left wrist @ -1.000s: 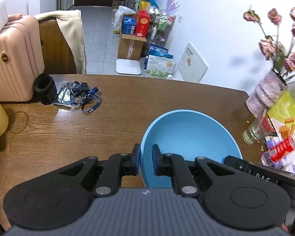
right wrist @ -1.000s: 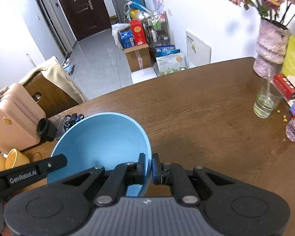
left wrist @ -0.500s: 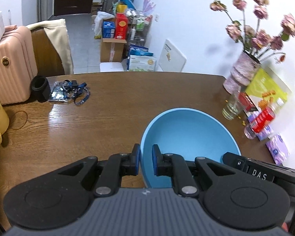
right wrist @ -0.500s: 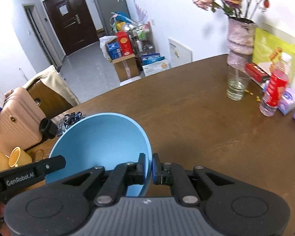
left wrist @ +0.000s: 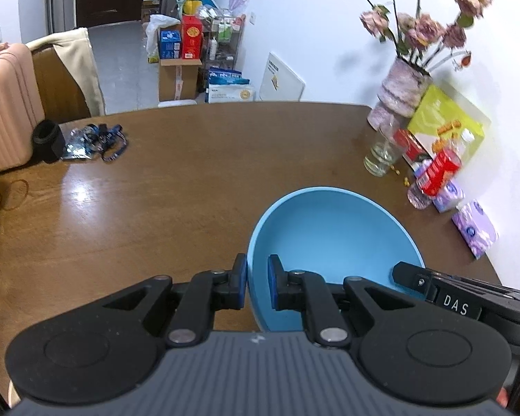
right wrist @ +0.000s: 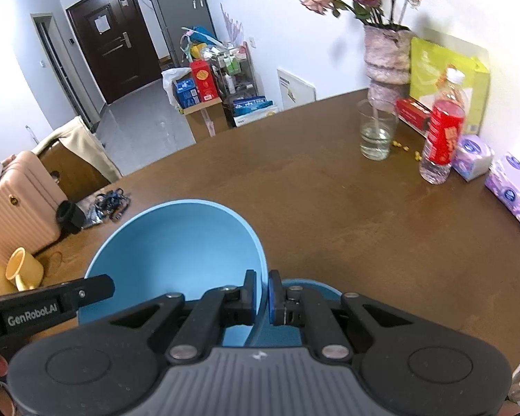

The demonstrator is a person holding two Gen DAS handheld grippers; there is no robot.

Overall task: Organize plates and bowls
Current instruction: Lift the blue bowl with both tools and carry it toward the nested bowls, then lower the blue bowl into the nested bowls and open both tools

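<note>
A light blue bowl [left wrist: 332, 242] is held above the brown table [left wrist: 197, 173] by both grippers. My left gripper [left wrist: 257, 286] is shut on the bowl's left rim. My right gripper [right wrist: 261, 298] is shut on the right rim of the same bowl [right wrist: 176, 249]. In the right wrist view a second, darker blue dish [right wrist: 312, 289] shows just below and behind the right fingers, mostly hidden. The right gripper's arm [left wrist: 461, 305] crosses the left wrist view at lower right.
At the right edge stand a vase of dried flowers [right wrist: 386, 55], a glass [right wrist: 376, 135], a red-labelled bottle [right wrist: 442, 131], tissue packs [right wrist: 509, 190] and a green box [right wrist: 447, 83]. At the left lie a lanyard and keys [left wrist: 93, 140], a yellow mug [right wrist: 22, 270] and a pink suitcase [left wrist: 3, 104].
Both grippers have pulled back toward me with the bowl still gripped, so more of the table's right side shows. The darker blue dish has come into the right wrist view.
</note>
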